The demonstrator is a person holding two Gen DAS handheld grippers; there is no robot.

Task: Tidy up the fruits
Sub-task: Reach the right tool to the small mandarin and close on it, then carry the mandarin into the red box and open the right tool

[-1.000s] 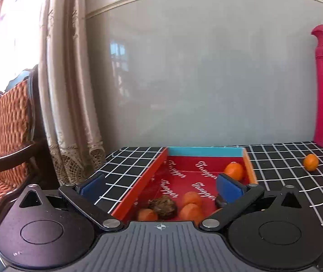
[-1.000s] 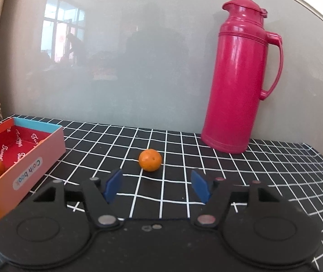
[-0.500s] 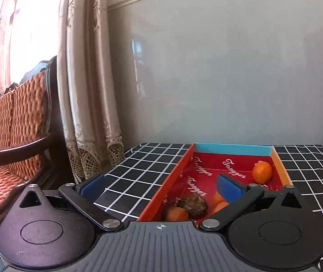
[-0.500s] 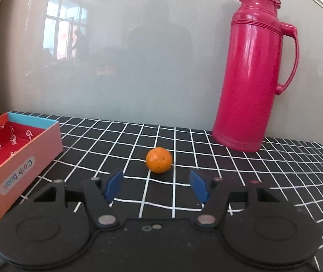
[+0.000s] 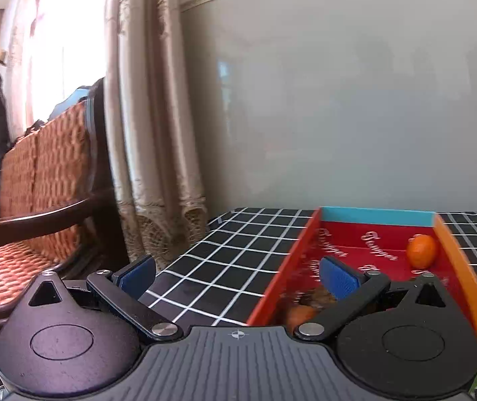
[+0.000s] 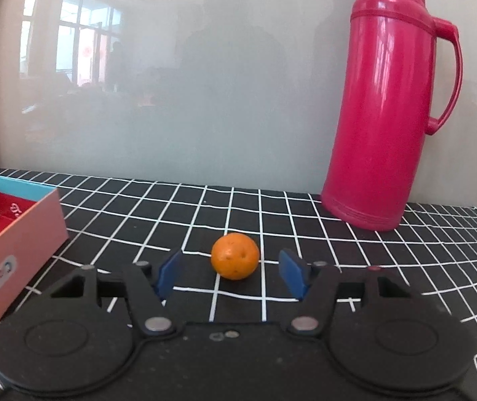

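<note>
Here: right gripper (image 6: 233, 275) low over the checked tablecloth (image 6: 355, 250), jaws spread wide and holding nothing. Loose orange (image 6: 235, 256) on the cloth, lined up with the gap between the blue pads (image 6: 168, 273), just beyond their tips, touching neither. To the left of the orange, apart from it: box (image 6: 14, 234) with red lining, pink outer wall, blue far wall. To the right of the orange and further back, against the wall: tall pink flask (image 6: 385, 107), upright. Left gripper (image 5: 238, 275) also with jaws wide, nothing between them, near the box's left wall. Inside the box (image 5: 377, 216): one orange (image 5: 421, 250) at the far right corner, more fruit (image 5: 305, 310) at the near end, blurred and partly hidden behind the right pad (image 5: 339, 277). Left of the box, beyond the table edge: curtain (image 5: 151, 133) and wooden bench (image 5: 44, 173).
</note>
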